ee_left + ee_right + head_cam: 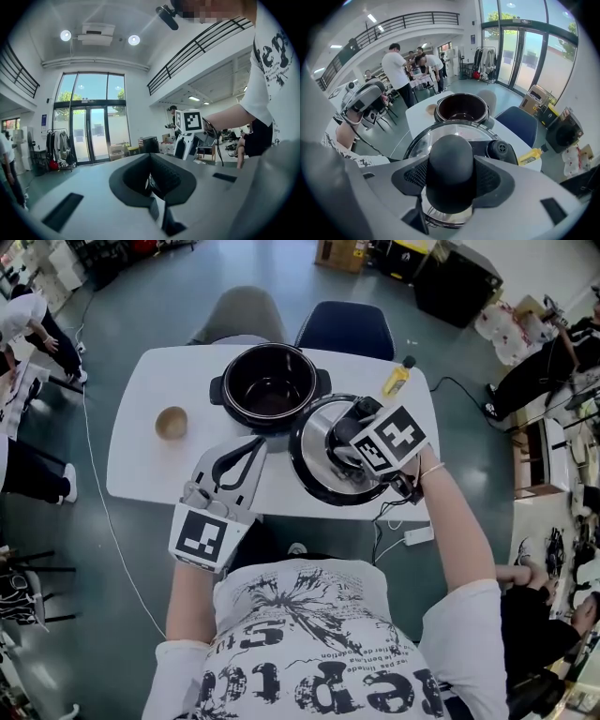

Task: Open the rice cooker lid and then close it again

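Lid knob (451,168) pinched in R tongs (451,187), so lid (319,463) hangs beside uncovered pot (270,385), prob. ready to re-cover; L tongs (151,174) pressed together, empty, spare.

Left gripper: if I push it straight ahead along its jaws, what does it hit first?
Most likely the front wall of the open rice cooker pot, close ahead of the left gripper. The lid lies just right of that line; relative height is unclear.

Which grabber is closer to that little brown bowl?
Left. The left gripper sits just right of the bowl; the right gripper is farther right, clamped on the lid knob.
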### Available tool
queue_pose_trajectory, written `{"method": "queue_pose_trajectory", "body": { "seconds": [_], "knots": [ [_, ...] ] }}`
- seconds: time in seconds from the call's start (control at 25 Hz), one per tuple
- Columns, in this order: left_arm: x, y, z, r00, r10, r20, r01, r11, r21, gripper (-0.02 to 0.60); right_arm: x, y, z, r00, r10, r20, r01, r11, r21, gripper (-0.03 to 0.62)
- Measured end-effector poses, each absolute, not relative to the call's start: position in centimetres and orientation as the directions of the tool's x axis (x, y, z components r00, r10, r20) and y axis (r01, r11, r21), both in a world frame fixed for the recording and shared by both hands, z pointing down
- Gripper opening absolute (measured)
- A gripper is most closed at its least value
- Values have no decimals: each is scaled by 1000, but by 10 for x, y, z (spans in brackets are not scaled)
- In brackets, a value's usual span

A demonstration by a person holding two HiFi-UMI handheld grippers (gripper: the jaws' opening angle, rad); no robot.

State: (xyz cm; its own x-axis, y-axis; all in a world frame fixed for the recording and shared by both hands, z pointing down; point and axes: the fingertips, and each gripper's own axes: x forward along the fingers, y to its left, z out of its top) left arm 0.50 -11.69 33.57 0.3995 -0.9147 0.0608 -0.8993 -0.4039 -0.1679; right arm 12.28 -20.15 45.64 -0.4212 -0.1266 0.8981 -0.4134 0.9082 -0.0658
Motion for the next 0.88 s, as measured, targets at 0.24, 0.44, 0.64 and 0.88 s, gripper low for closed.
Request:
{"method": "queue_pose_trajectory", "body": {
  "seconds": [0.24,0.44,0.64,0.88],
  "knots": [
    [-39,-145,326,434,-900,31,-883,-432,-183,14,71,-229,443,-437,-128,891,-405,912,-68,293],
    [-82,-175,320,448,-894,17,-872,-441,-212,14,23,-258,436,-429,-134,893,-390,919,-49,293],
    [-126,-198,319,462,-886,33,-854,-455,-253,14,-33,-284,431,-432,-132,892,-377,925,-46,293],
    [-175,-221,324,452,-892,29,-865,-446,-229,14,-85,-306,436,-420,-121,900,-364,930,-44,293]
  ]
}}
